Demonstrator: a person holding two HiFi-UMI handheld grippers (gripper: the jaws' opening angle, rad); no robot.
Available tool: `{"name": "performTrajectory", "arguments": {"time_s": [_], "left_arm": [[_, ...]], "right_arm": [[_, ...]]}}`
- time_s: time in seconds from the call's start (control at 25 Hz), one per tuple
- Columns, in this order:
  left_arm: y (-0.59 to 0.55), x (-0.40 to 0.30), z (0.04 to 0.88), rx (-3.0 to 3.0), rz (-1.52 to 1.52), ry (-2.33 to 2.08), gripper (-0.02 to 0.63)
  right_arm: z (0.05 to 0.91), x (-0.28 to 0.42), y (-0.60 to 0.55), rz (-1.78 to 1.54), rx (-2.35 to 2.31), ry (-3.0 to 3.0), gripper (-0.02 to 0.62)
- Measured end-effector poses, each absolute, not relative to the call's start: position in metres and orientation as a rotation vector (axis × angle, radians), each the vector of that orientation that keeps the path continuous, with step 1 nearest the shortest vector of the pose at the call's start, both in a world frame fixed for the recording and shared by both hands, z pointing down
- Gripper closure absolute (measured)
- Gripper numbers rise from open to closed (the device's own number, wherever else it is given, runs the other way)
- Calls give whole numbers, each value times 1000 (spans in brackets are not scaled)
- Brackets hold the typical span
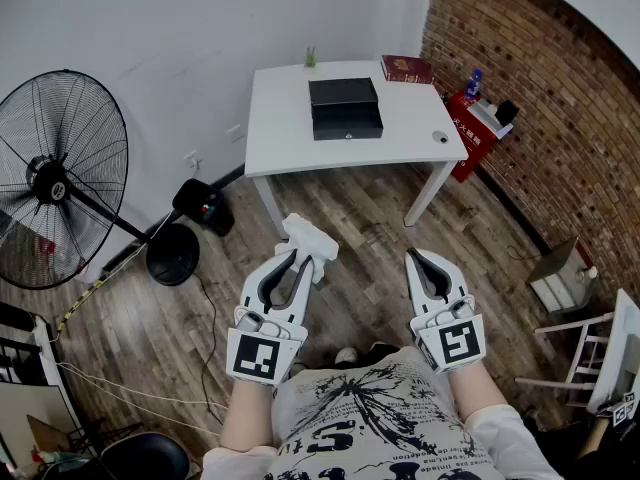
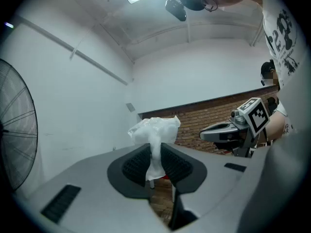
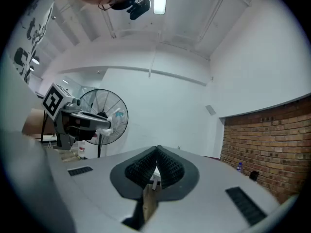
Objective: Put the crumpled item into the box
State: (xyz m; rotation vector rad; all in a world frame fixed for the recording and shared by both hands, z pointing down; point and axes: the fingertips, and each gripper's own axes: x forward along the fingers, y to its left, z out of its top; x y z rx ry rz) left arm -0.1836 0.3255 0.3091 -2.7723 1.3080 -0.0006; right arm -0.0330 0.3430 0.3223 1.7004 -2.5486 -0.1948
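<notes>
A crumpled white item (image 1: 309,242) sticks out past the tips of my left gripper (image 1: 301,258), which is shut on it above the wooden floor. In the left gripper view the crumpled item (image 2: 154,139) is pinched between the ribbed pads and bunches out above them. My right gripper (image 1: 419,260) hangs beside it to the right, jaws shut with nothing between them; its ribbed pads (image 3: 167,166) meet at the tips. The black box (image 1: 345,107) sits closed on the white table (image 1: 280,138), well ahead of both grippers.
A large black standing fan (image 1: 60,178) is at the left, its round base (image 1: 173,254) and cable on the floor. A red book (image 1: 406,69) and a small dark object (image 1: 440,137) lie on the table. A brick wall (image 1: 540,118) runs along the right, with a red stand (image 1: 472,130) against it.
</notes>
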Motion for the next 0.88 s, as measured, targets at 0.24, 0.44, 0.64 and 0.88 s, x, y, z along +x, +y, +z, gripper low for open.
{"name": "performTrajectory", "arguments": {"time_s": [0.24,0.44,0.64,0.88], "left_arm": [[326,-184,311,-2770,5,1294,528],[323,-185,315,-2768,13,1300,528],[309,-183,319,-2771,6,1325,528],[295,-186,336,-2754,3,1381,528]], "right_arm": [[323,-34,341,-206,1704,-2549,583],[336,-33,342,-196,1661,-2518,583],[342,-23,325,-143,1670,-2506,581],[364,-25,308,-142,1584,-2508,581]]}}
